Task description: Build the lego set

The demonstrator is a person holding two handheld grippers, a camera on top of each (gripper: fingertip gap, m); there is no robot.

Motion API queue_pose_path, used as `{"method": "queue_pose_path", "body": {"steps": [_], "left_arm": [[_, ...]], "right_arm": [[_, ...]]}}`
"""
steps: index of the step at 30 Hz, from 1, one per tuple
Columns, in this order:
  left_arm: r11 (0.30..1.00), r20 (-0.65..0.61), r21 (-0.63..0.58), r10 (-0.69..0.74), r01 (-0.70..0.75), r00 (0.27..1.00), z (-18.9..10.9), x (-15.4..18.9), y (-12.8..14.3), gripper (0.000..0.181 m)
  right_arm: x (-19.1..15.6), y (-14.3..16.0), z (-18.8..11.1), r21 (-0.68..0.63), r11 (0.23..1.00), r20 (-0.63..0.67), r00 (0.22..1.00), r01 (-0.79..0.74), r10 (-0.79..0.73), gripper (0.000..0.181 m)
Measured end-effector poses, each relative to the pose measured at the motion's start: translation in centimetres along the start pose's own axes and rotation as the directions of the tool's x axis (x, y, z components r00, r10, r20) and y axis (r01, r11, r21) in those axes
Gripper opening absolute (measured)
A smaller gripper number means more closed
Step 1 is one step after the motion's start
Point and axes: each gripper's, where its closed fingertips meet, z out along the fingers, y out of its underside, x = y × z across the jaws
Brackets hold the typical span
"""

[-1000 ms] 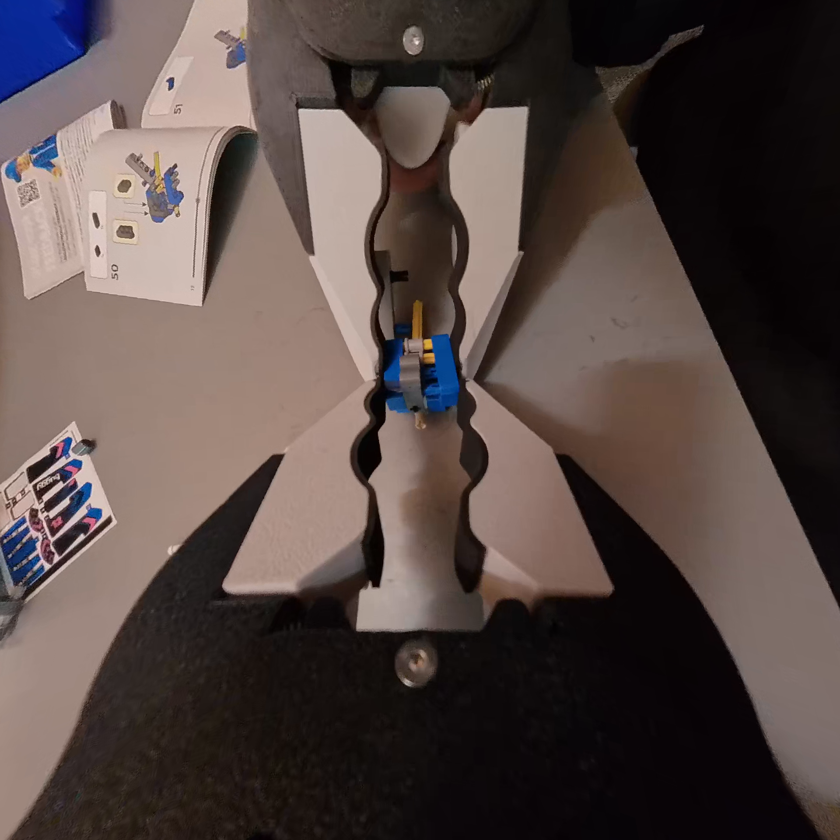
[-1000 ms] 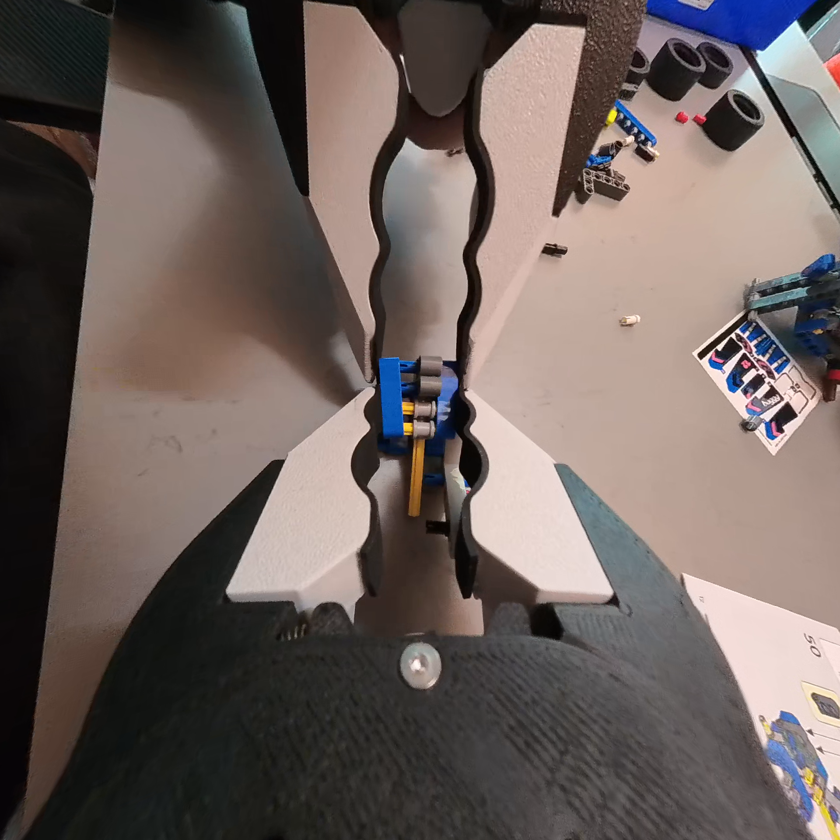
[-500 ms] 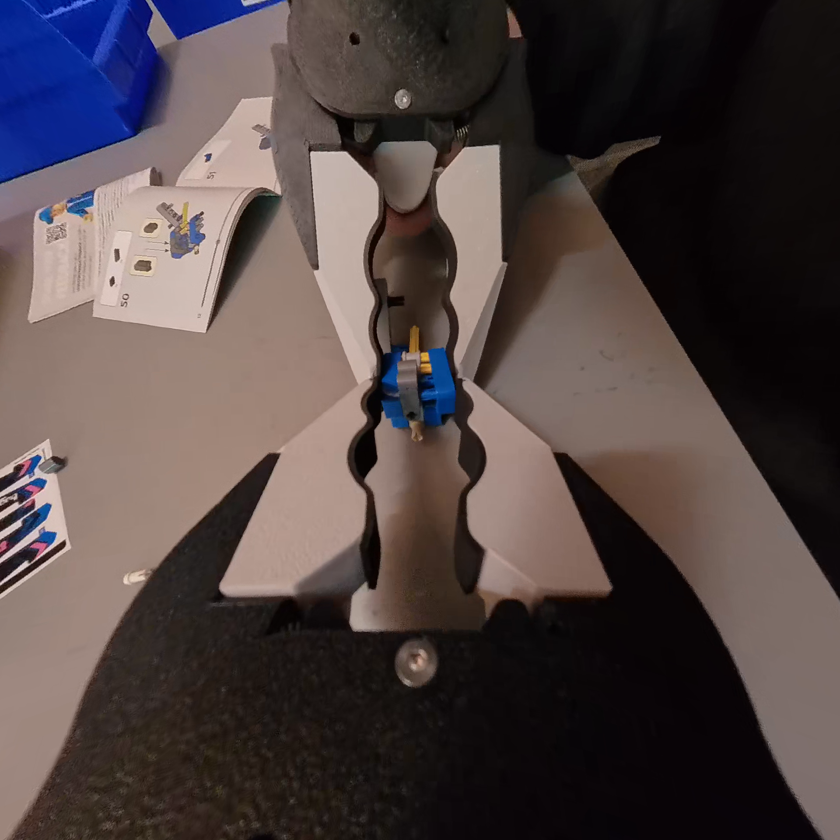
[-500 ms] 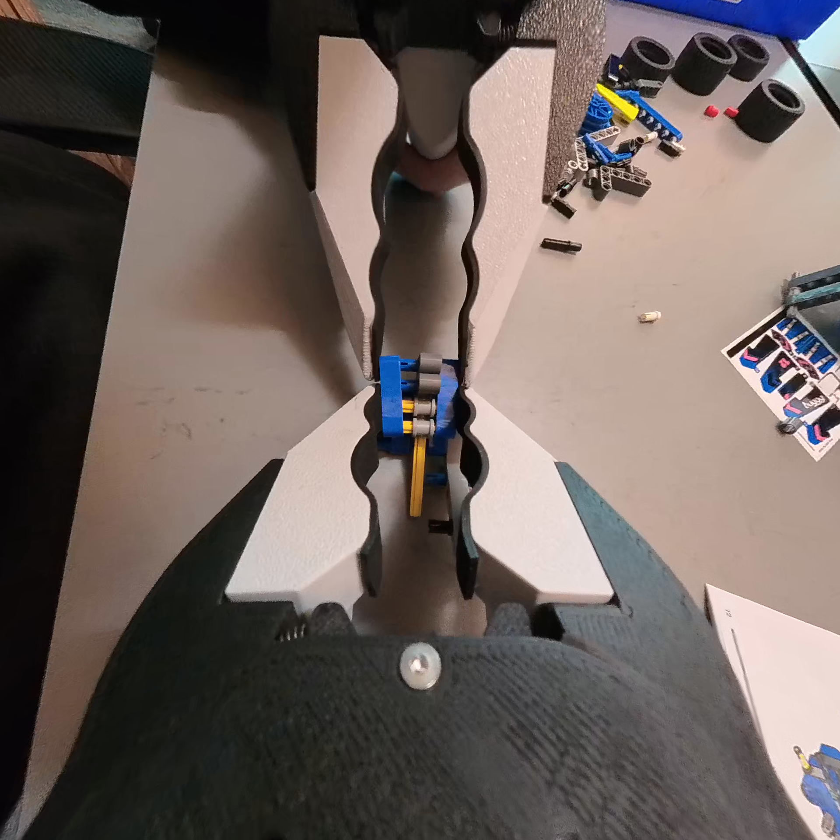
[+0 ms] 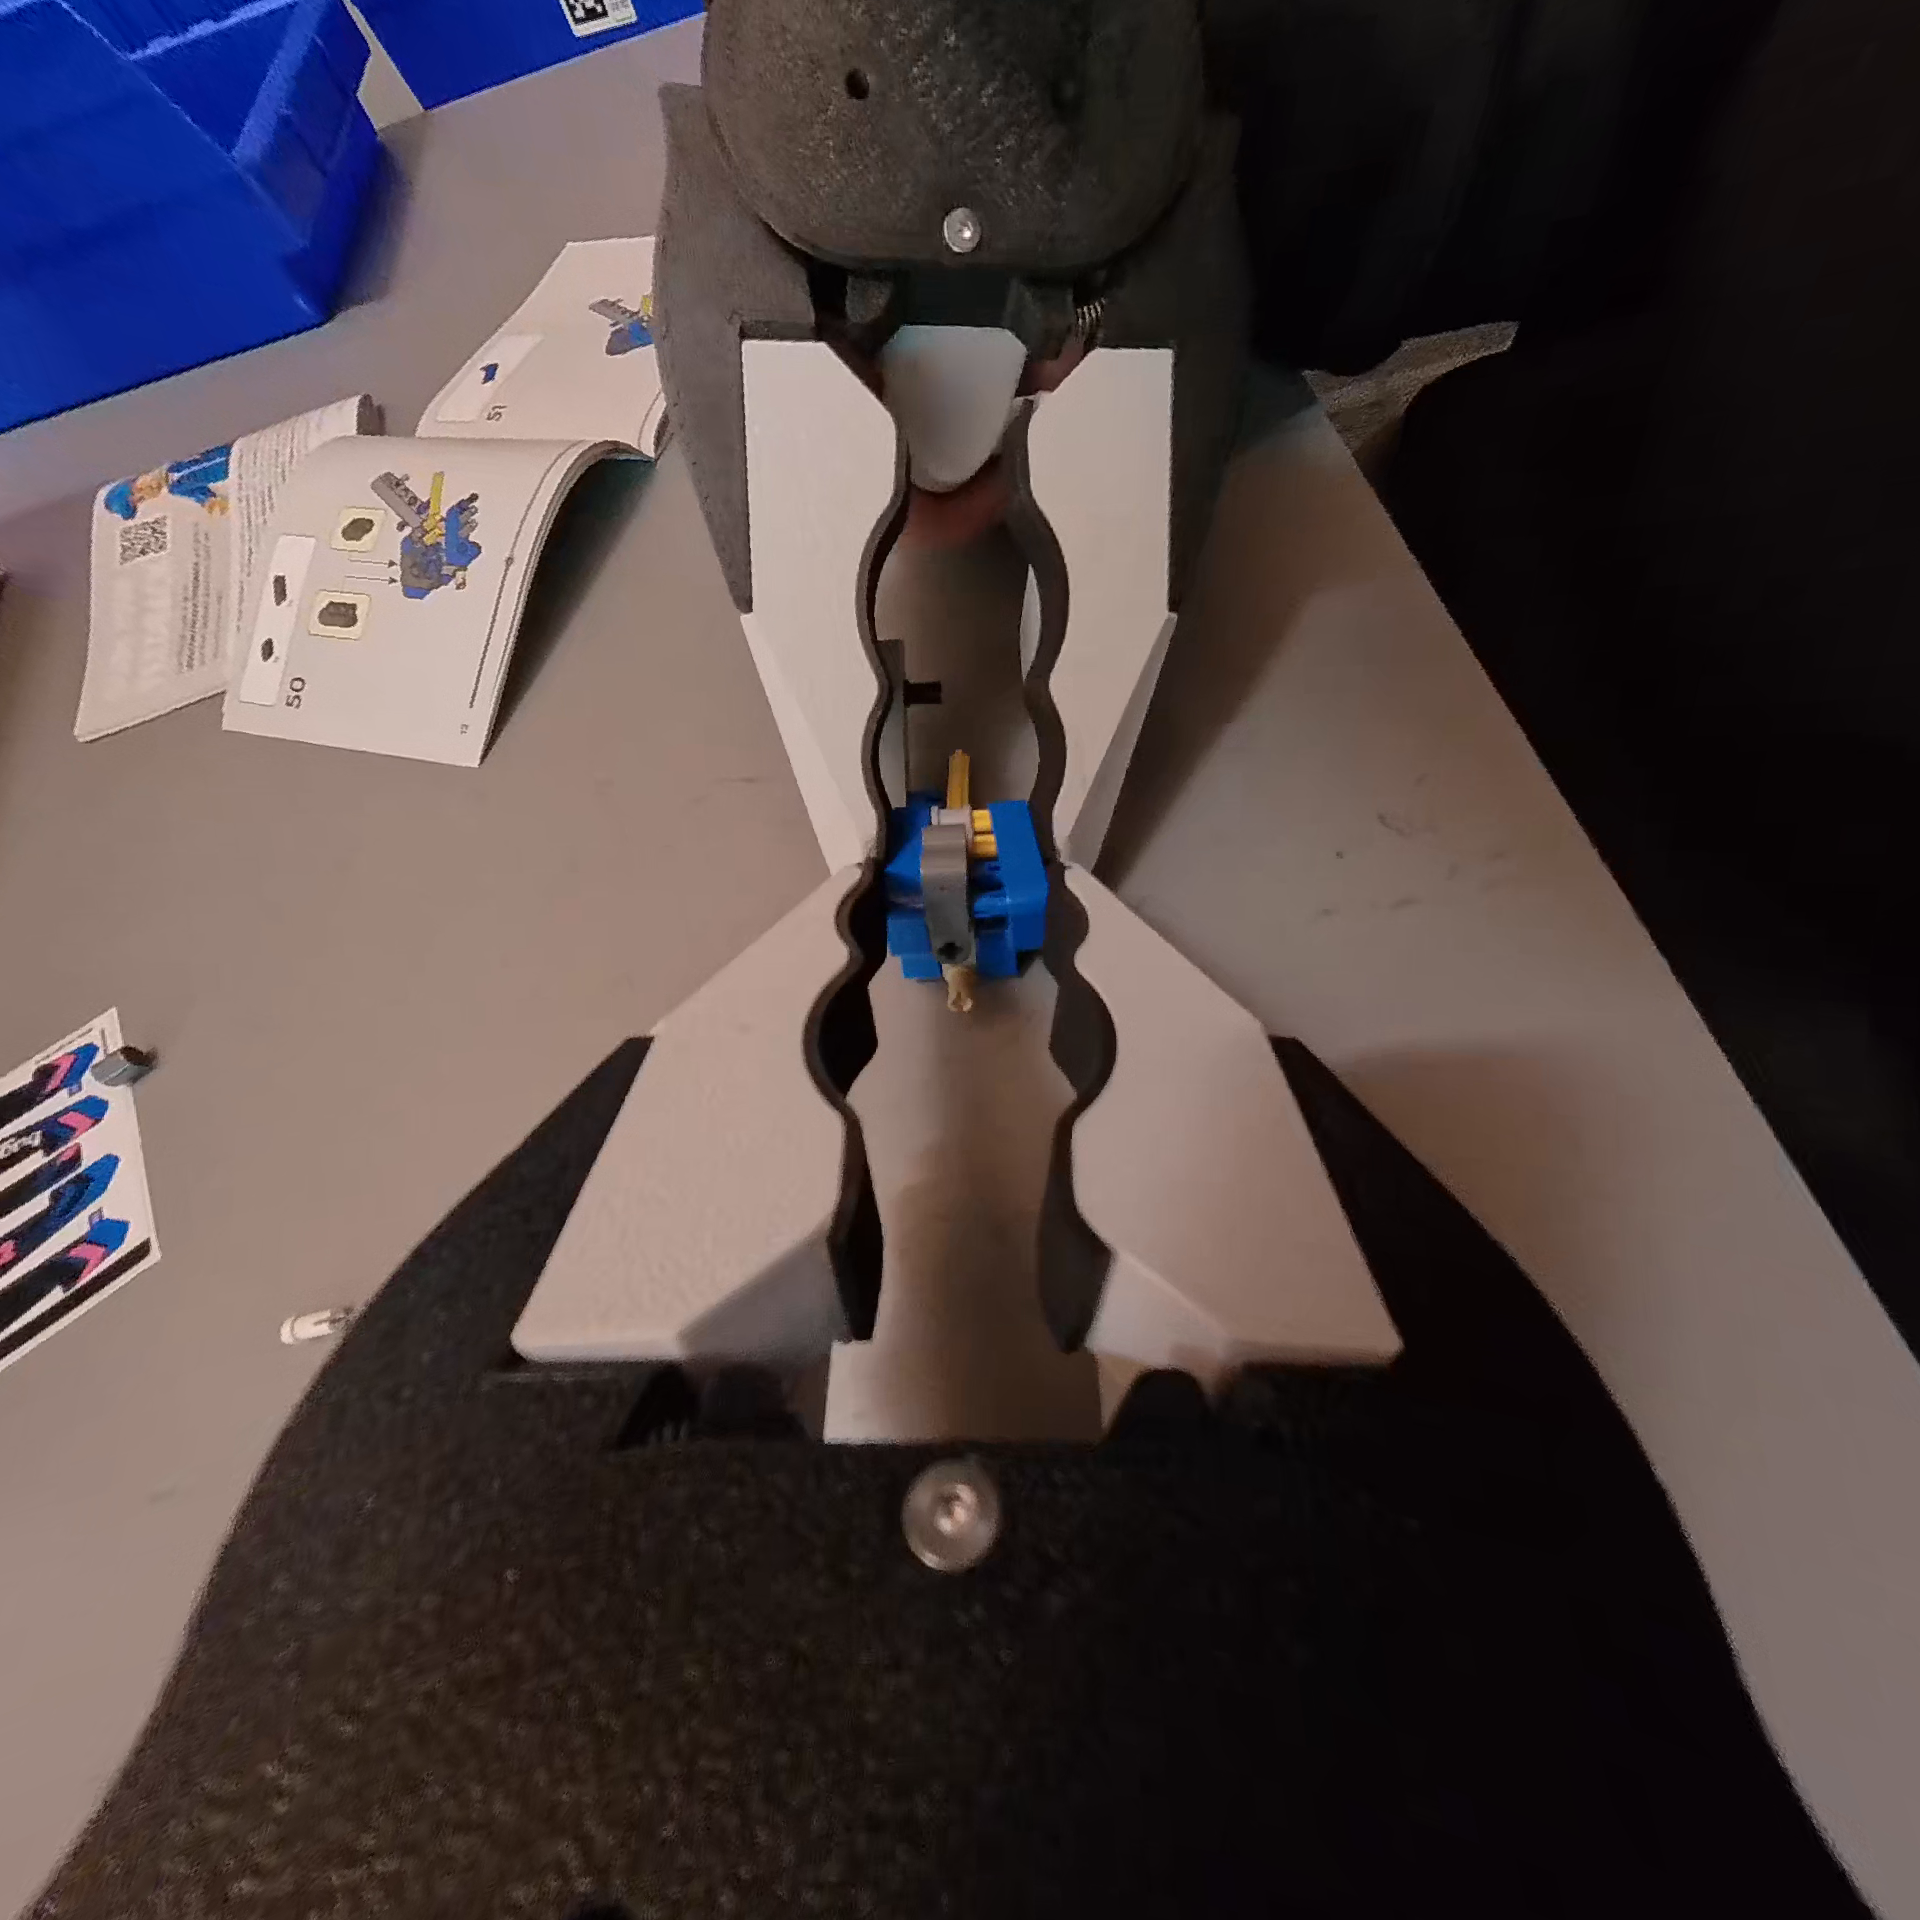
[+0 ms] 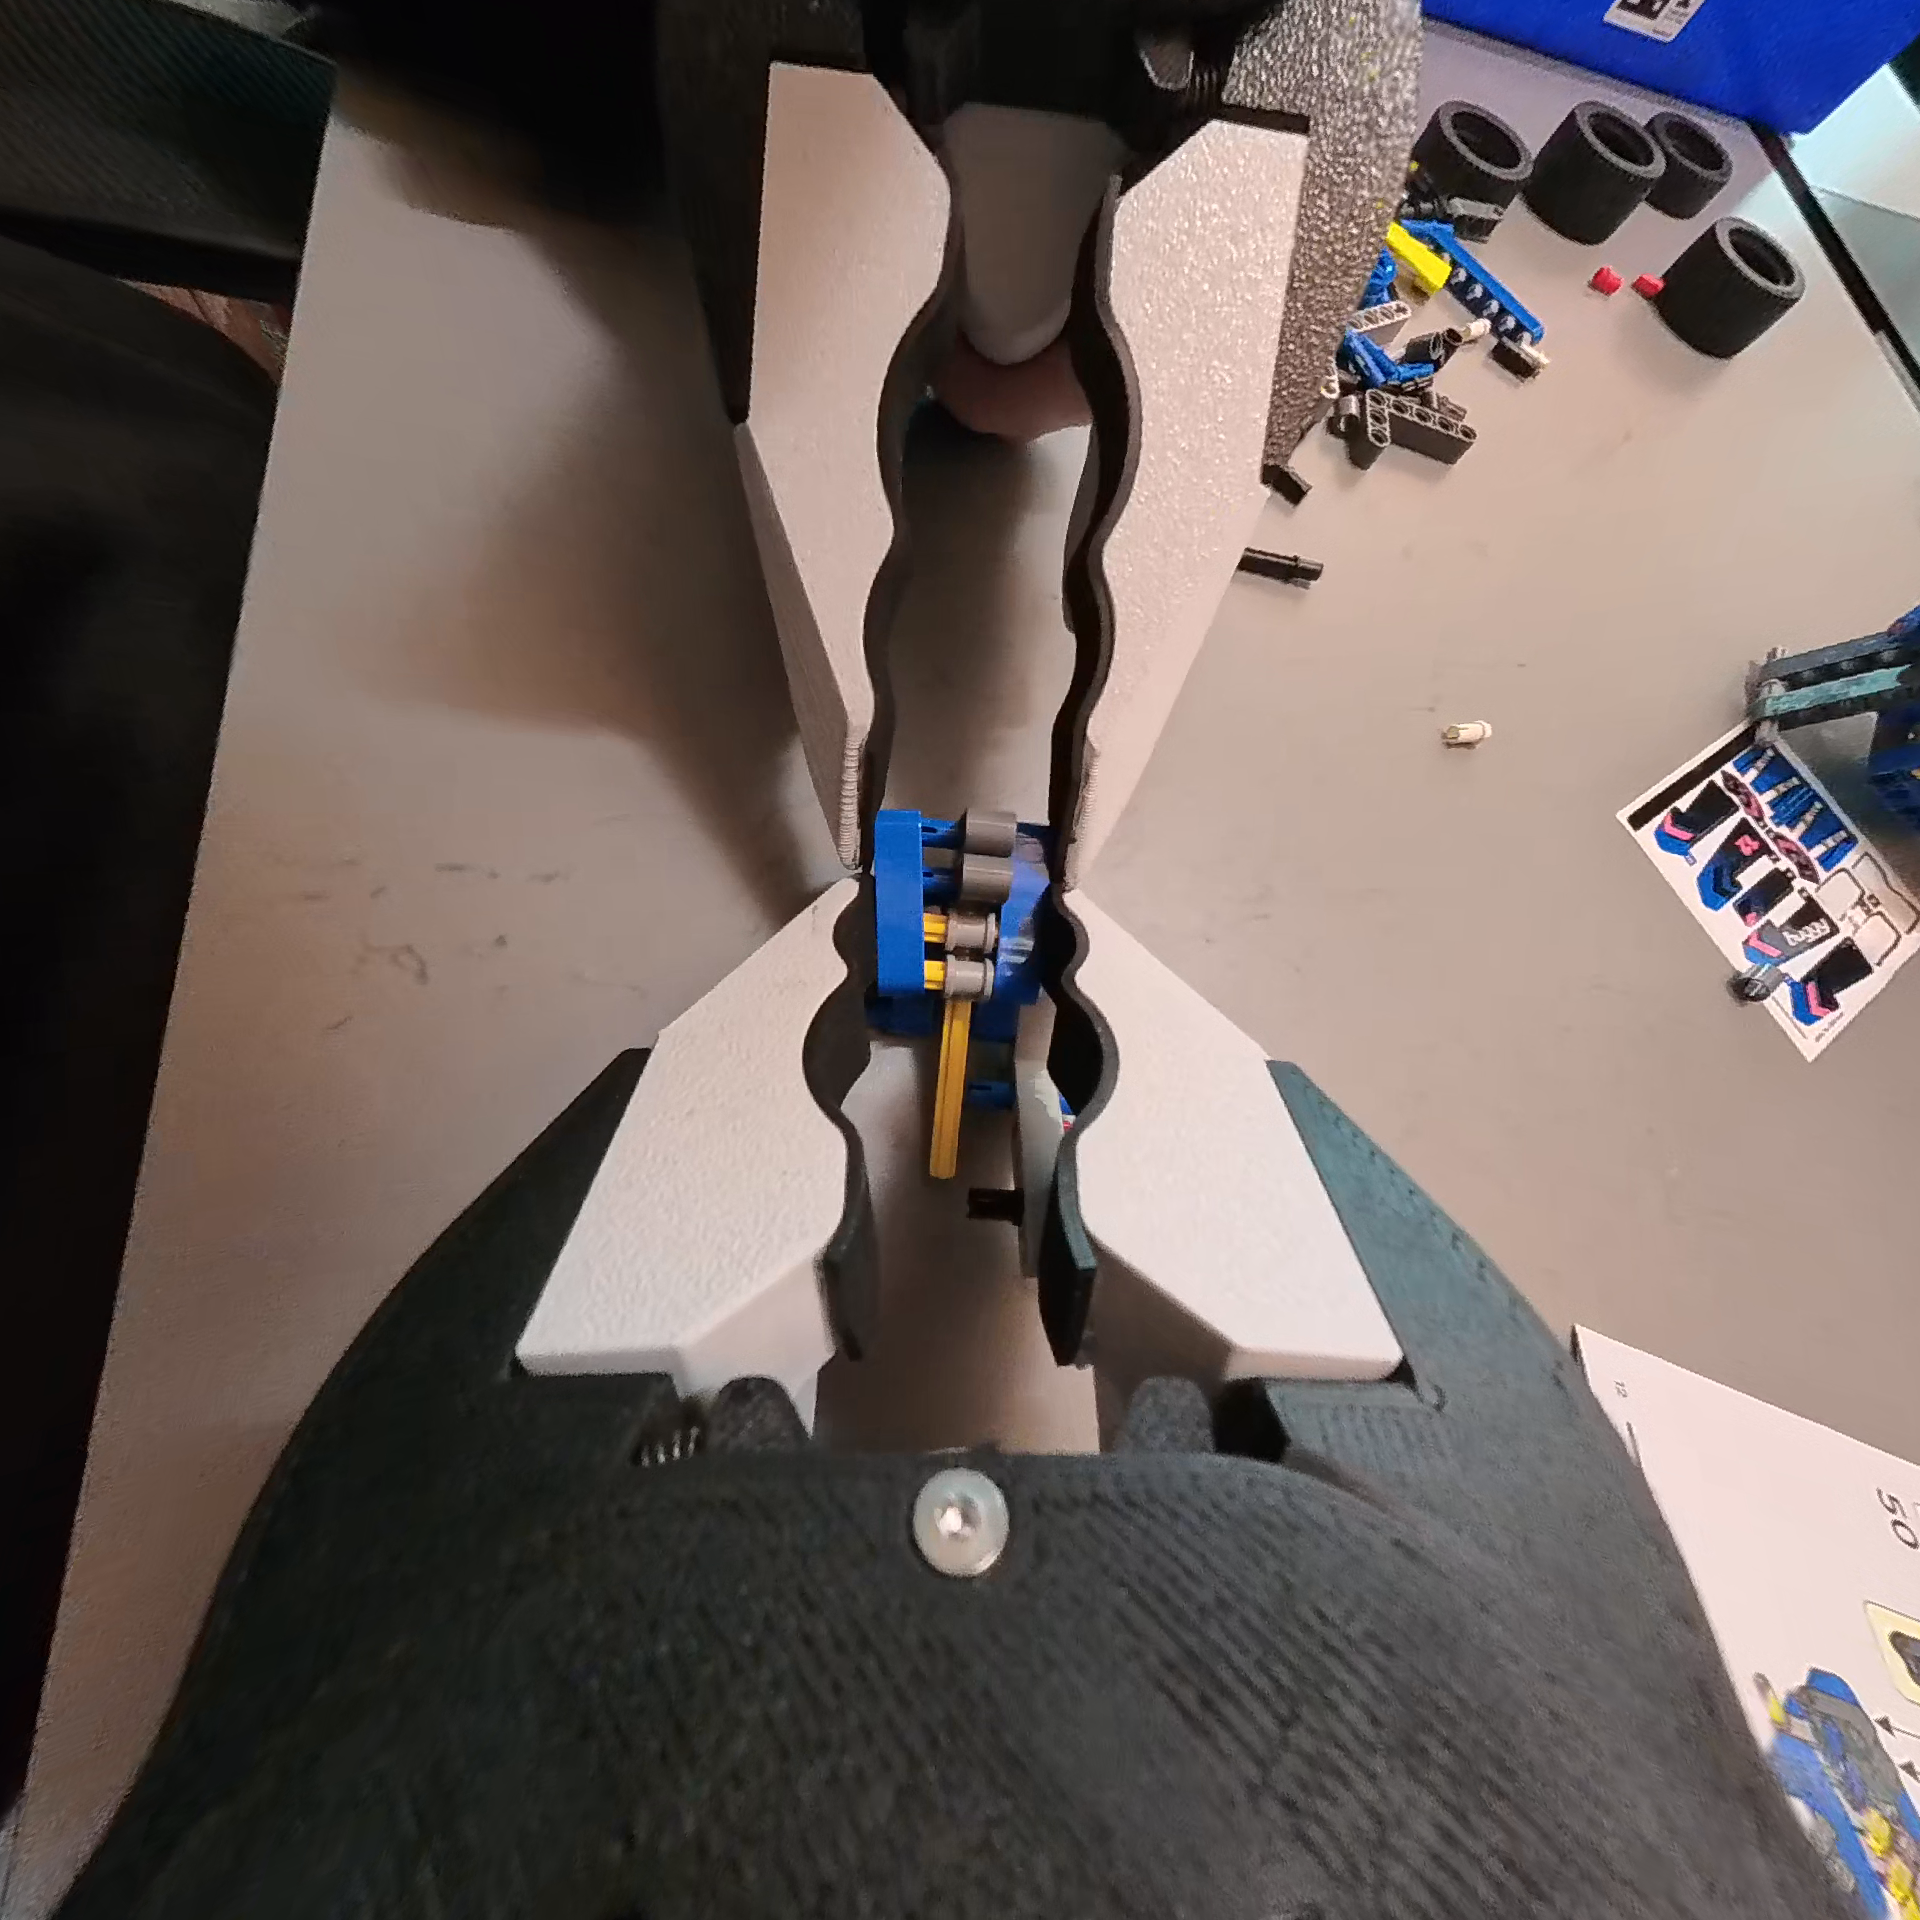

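My left gripper [image 5: 961,914] and right gripper [image 6: 956,914] stay clamped tip-to-tip on the blue sub-assembly [image 5: 961,883], now lifted higher off the counter [image 5: 416,935]; nothing added yet.

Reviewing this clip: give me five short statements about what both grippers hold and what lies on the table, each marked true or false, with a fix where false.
1. Both grippers clamp the same blue lego assembly from opposite ends. True: the left gripper and the right gripper meet tip to tip on it.
2. A yellow axle sticks out of the assembly. True.
3. The instruction booklet lies closed. False: it lies open on the grey table.
4. The black tyres are fitted on the assembly. False: they stand loose at the table's far edge.
5. The sticker sheet lies under the booklet. False: it lies apart, flat on the table.
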Motion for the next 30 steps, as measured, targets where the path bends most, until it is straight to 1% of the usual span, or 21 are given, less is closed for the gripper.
{"method": "queue_pose_path", "body": {"steps": [2,4,11,13,15,19,22,26,27,28,29,30], "left_arm": [[1.0,-0.006,0.003,-0.002,0.002,1.0,0.0,0.0,0.0,0.027],[0.999,-0.002,0.006,0.032,-0.032,0.999,-0.1,0.1,0.0,0.028],[1.0,-0.026,0.008,0.029,-0.029,0.999,0.0,0.4,0.0,0.029],[0.999,-0.033,0.006,0.032,-0.031,0.999,0.0,0.5,0.0,0.029],[1.0,-0.028,0.005,0.029,-0.029,0.999,0.0,0.4,0.0,0.029],[0.999,-0.014,0.007,0.049,-0.049,0.999,0.1,0.3,-0.1,0.029],[1.0,-0.021,0.005,0.024,-0.024,1.0,0.1,0.3,-0.1,0.028],[1.0,-0.028,0.0,-0.017,0.017,0.999,0.1,0.3,-0.1,0.028],[1.0,-0.029,-0.005,-0.02,0.019,0.999,0.1,0.3,-0.1,0.029],[1.0,-0.023,-0.007,-0.028,0.028,0.999,0.2,0.2,-0.1,0.029],[0.999,-0.021,-0.004,-0.037,0.037,0.999,0.3,0.2,-0.2,0.029],[0.999,-0.021,-0.004,-0.039,0.039,0.999,0.3,0.2,-0.2,0.029]], "right_arm": [[0.0,0.0,0.0,0.011,1.0,0.005,1.0,0.001,-0.001,0.03],[0.1,0.0,0.0,0.014,1.0,0.003,1.0,0.006,-0.006,0.03],[-0.4,-0.1,-0.4,0.036,0.999,0.047,0.999,0.023,-0.024,0.03],[-0.2,0.1,-1.1,0.051,0.999,0.054,0.998,-0.019,0.016,0.032],[-0.1,0.5,-1.4,0.038,0.998,0.067,0.996,-0.057,0.055,0.03],[-0.2,0.7,-1.4,0.035,0.999,0.043,0.999,0.012,-0.013,0.028],[-0.3,0.7,-1.4,0.034,0.999,0.041,0.999,0.026,-0.027,0.028],[-0.2,0.7,-1.4,0.029,0.999,0.07,0.997,-0.034,0.032,0.028],[0.0,0.4,-1.3,0.039,0.999,0.04,0.999,-0.009,0.007,0.03],[0.4,-0.3,-1.0,0.07,0.997,-0.01,1.0,0.013,-0.012,0.041],[0.1,-0.7,-0.7,0.073,0.997,-0.008,1.0,0.029,-0.029,0.043],[0.1,-0.4,-0.4,0.045,0.998,-0.015,0.999,0.043,-0.042,0.044]]}}
